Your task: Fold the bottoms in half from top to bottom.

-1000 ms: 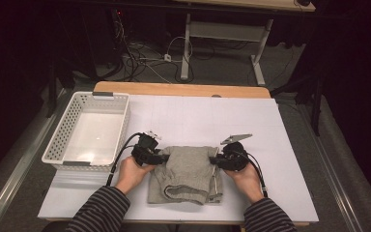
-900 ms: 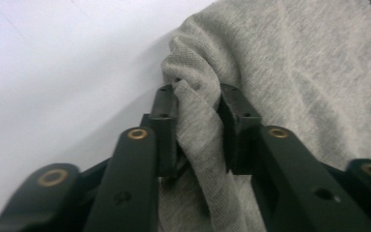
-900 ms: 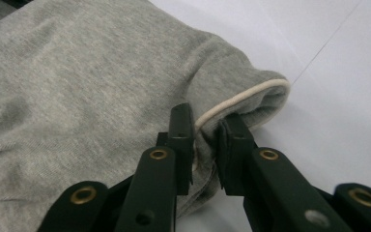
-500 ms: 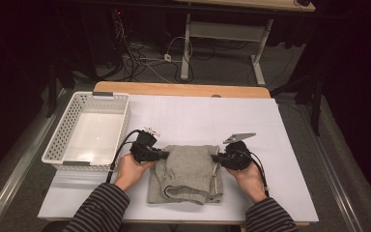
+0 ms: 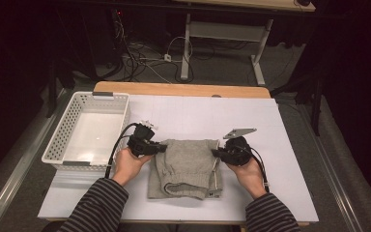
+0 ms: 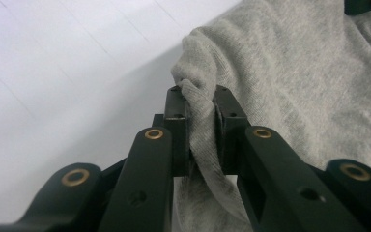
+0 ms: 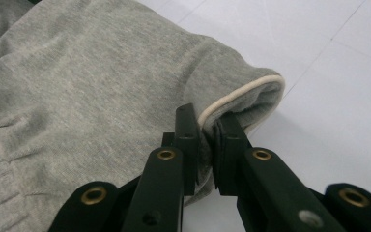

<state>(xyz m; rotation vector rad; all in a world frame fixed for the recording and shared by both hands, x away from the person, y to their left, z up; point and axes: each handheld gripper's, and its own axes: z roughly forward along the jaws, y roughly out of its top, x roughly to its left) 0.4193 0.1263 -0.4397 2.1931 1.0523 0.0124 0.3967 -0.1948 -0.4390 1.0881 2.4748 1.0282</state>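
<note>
At bench centre, near its front edge, lies the folded grey garment. Left hand-held gripper has just closed, pinching a bunched fold at its left edge; right hand-held gripper has closed too, clamped on the piped hem opposite. White basket sits w/ its side just left.

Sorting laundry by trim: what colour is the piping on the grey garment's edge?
Cream-white piping on the grey knit garment, clearest in the right gripper view.

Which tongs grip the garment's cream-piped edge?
The right tongs: they pinch the grey garment at its cream-trimmed edge; the left tongs hold plain bunched fabric.
</note>
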